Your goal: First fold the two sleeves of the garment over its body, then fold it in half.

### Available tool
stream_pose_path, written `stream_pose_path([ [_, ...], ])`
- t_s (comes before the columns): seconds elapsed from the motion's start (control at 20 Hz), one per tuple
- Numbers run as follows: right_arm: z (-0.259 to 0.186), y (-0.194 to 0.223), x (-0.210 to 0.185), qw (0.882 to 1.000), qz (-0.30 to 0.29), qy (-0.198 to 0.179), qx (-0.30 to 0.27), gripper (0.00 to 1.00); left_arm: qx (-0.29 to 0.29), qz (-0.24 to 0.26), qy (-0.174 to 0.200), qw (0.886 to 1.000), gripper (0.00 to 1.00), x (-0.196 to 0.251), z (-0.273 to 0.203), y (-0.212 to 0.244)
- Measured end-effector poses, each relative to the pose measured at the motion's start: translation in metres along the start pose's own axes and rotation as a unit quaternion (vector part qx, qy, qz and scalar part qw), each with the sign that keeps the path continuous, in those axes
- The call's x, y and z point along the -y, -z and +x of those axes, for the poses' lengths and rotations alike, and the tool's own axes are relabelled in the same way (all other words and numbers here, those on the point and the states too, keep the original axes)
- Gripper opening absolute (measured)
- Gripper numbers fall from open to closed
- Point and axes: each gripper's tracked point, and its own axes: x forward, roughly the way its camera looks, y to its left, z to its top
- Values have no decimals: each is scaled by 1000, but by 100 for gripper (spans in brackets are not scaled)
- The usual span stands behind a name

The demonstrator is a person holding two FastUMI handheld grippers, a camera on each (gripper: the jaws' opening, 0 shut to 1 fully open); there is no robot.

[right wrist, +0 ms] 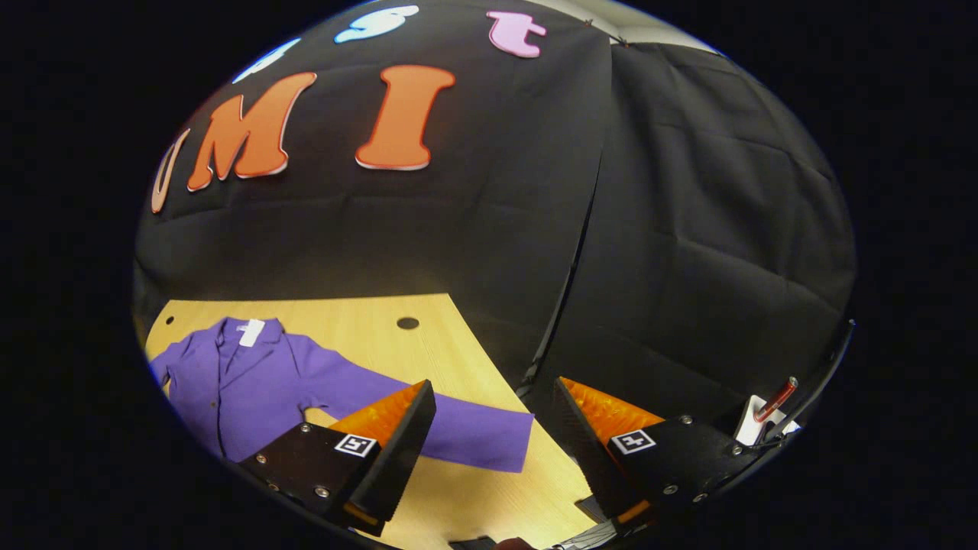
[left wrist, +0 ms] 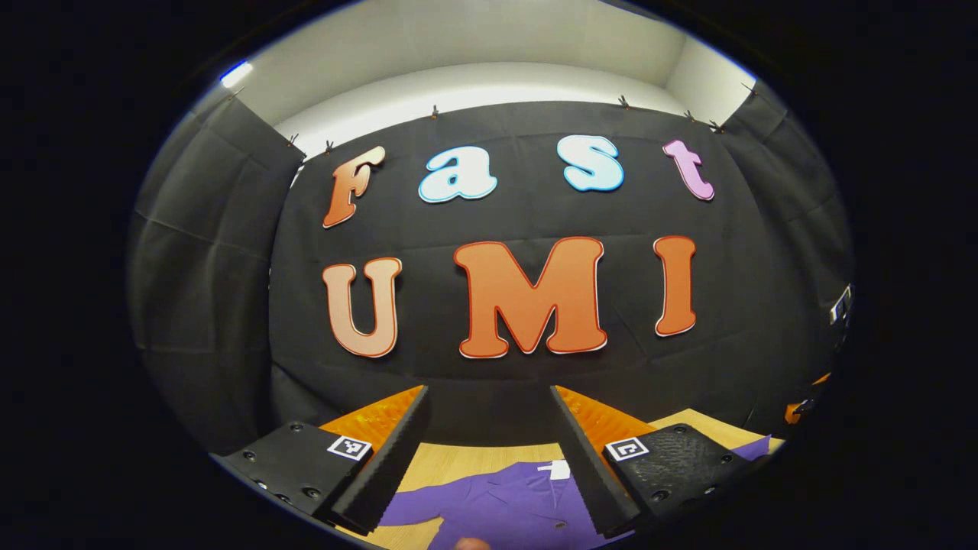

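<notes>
A purple jacket (right wrist: 244,382) lies flat on the wooden table (right wrist: 359,321), collar with a white tag (right wrist: 250,332) toward the wall. One sleeve (right wrist: 458,435) stretches out sideways toward the table's edge. In the right gripper view my right gripper (right wrist: 493,405) hangs open above that sleeve's cuff end, nothing between its fingers. In the left gripper view my left gripper (left wrist: 489,412) is open and held above the jacket (left wrist: 497,504), its collar tag (left wrist: 555,470) showing between the fingers. Both grippers are apart from the cloth.
The table (left wrist: 458,458) has a round hole (right wrist: 407,323) near the back wall. Its right edge drops off just past the sleeve cuff. A small stand with a red pen (right wrist: 773,401) sits at the far right. Black cloth walls close the booth.
</notes>
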Motion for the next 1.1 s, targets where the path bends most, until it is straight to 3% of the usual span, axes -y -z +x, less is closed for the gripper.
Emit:
stream_pose_path([
  [0.45, 76, 81, 17, 983, 62, -13, -173, 96, -32, 23, -24, 999, 100, 28, 9, 19],
  [0.85, 108, 132, 11, 947, 103, -36, -301, 96, -65, 26, -38, 997, 97, 33, 15, 38],
  [0.9, 113, 138, 11, 943, 106, -32, -313, 95, -71, 27, -36, 996, 100, 33, 17, 42],
  [1.1, 126, 158, 10, 927, 110, -25, -357, 93, -84, 31, -32, 995, 98, 38, 20, 47],
])
